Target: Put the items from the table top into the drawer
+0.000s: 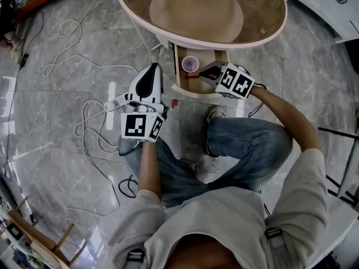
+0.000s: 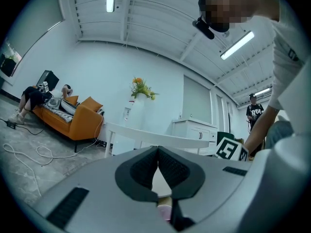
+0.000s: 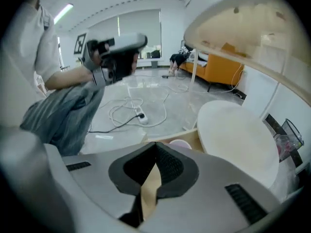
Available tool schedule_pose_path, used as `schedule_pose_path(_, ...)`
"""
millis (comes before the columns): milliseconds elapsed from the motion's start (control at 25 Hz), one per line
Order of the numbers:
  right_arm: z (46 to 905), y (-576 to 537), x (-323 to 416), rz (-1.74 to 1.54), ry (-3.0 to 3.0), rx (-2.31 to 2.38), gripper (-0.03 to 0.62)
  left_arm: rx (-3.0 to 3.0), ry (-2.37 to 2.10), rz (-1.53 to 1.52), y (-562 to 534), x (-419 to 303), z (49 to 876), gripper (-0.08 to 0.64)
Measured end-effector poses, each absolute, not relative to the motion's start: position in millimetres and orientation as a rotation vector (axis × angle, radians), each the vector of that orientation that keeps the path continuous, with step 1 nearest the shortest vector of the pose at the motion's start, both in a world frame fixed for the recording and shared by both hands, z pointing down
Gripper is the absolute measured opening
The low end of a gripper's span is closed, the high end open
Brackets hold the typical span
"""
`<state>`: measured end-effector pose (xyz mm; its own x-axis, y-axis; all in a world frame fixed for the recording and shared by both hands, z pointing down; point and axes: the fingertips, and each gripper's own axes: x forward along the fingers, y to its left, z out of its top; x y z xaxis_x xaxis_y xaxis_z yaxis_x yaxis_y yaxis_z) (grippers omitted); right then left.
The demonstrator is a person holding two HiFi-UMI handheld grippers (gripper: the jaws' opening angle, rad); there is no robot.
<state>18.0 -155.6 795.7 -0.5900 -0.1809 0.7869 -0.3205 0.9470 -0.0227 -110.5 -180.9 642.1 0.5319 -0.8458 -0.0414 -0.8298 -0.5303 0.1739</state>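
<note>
Beneath the round surface, an open drawer holds a pink cup, with the left claw and right claw near it, both closed on nothing.

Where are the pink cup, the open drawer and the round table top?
pink cup (image 1: 190, 64): head view, on its open mouth.
drawer (image 1: 175, 66): head view, on its left side wall.
table top (image 1: 263, 4): head view, on the bare surface near its right rim.

Person wears grey T-shirt and blue jeans; left gripper is white
</note>
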Motion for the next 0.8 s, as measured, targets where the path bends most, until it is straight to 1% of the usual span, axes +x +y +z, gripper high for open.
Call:
schedule_pose_path(320, 694.0, -149.0, -2.5, 0.194, -2.508, 0.473, 0.025, 2.643, -1.404, -0.135, -182.1, -94.3, 652.9, 0.016)
schedule_pose_path(520, 626.6, -147.4, -9.4, 0.087, -2.719, 0.521, 0.023, 2.663, -1.414, -0.104, -187.6, -90.8, 642.9, 0.016)
schedule_pose_path(800, 562.8, -186.1, 9.2, 0.005, -2.929, 0.758, 0.023, 2.693, -1.462, 0.035, -200.1, -75.4, 624.0, 0.015)
